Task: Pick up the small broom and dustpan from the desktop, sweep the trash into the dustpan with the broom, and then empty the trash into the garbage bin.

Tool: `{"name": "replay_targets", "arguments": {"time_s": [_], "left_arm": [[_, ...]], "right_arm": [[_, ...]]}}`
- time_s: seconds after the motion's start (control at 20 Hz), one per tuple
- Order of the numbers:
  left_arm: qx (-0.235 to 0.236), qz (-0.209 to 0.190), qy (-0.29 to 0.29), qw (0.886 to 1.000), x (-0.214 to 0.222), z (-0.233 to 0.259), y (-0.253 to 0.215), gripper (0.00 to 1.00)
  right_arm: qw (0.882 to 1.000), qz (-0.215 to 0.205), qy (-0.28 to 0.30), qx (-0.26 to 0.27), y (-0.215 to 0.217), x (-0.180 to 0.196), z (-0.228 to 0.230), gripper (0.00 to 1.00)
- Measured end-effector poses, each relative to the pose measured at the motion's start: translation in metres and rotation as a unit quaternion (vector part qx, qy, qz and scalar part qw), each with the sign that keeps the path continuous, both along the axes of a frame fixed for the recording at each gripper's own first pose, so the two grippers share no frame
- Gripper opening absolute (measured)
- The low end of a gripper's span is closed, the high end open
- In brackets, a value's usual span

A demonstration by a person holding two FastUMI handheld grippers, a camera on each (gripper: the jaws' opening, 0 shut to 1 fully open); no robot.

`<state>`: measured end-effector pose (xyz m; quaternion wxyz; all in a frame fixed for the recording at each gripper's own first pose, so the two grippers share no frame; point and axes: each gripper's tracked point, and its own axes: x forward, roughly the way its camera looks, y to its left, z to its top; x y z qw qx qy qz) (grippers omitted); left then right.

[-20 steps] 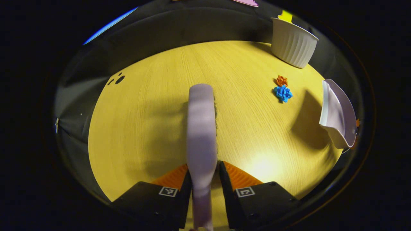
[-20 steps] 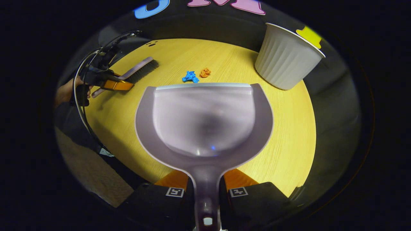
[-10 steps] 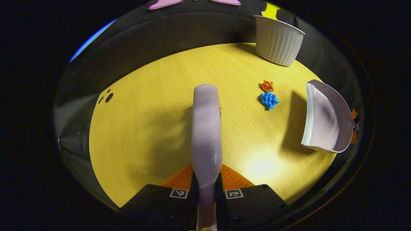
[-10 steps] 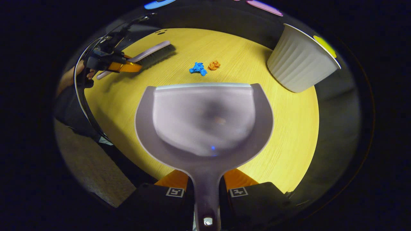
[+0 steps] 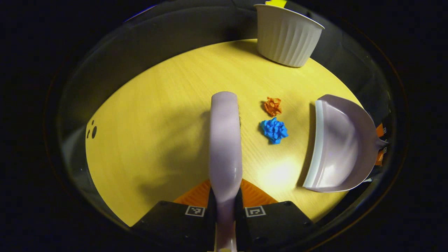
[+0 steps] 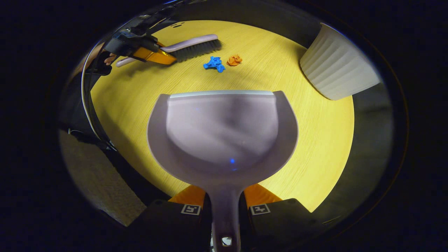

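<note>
Left gripper view: the left tool (image 5: pixel 225 204) is clamping the broom (image 5: pixel 225 140) handle, broom pointing to 12 o'clock. Blue scrap (image 5: pixel 274 130) and orange scrap (image 5: pixel 273 106) are lying at 1 o'clock on the worktop (image 5: pixel 157 115), dustpan (image 5: pixel 341 143) at 3 o'clock, bin (image 5: pixel 285 35) beyond. The right tool (image 6: pixel 225 210) is gripping the dustpan's handle.

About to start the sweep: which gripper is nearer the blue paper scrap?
Probably left. The left gripper holds the broom just beside the blue scrap; the right gripper sits behind the dustpan, beyond its lip.
</note>
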<state>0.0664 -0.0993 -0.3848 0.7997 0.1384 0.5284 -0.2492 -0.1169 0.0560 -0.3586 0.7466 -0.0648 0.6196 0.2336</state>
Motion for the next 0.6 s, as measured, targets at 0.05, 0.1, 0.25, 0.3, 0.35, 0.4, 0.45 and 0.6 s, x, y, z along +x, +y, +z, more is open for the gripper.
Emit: {"name": "replay_targets", "arguments": {"time_s": [0.05,0.1,0.25,0.3,0.35,0.4,0.45,0.6], "left_arm": [[-0.004,-0.005,0.01,1.0,-0.001,-0.001,-0.007,0.25],[-0.007,-0.013,0.013,1.0,-0.001,0.0,-0.014,0.27],[-0.011,-0.051,0.022,0.998,-0.003,0.001,-0.031,0.27],[-0.017,-0.067,0.028,0.997,-0.005,0.001,-0.038,0.25],[-0.025,-0.083,0.035,0.996,-0.01,0.003,-0.045,0.25],[-0.033,-0.095,0.042,0.994,-0.018,0.005,-0.051,0.25],[-0.042,-0.106,0.05,0.992,-0.024,0.008,-0.059,0.27],[-0.076,-0.129,0.08,0.985,-0.043,0.01,-0.084,0.27]], "right_arm": [[1.0,0.001,0.001,0.0,-0.001,0.001,-0.002,0.36],[1.0,0.003,0.001,-0.001,-0.002,0.002,-0.003,0.36],[1.0,0.009,0.002,-0.004,-0.006,0.004,-0.007,0.36],[1.0,0.012,0.001,-0.004,-0.006,0.005,-0.006,0.36],[1.0,0.015,0.001,-0.003,-0.007,0.007,-0.004,0.36],[1.0,0.017,-0.001,0.0,-0.007,0.008,-0.003,0.36],[1.0,0.018,-0.002,0.003,-0.008,0.008,-0.001,0.39],[1.0,0.023,-0.006,0.006,-0.009,0.006,-0.003,0.36]]}}
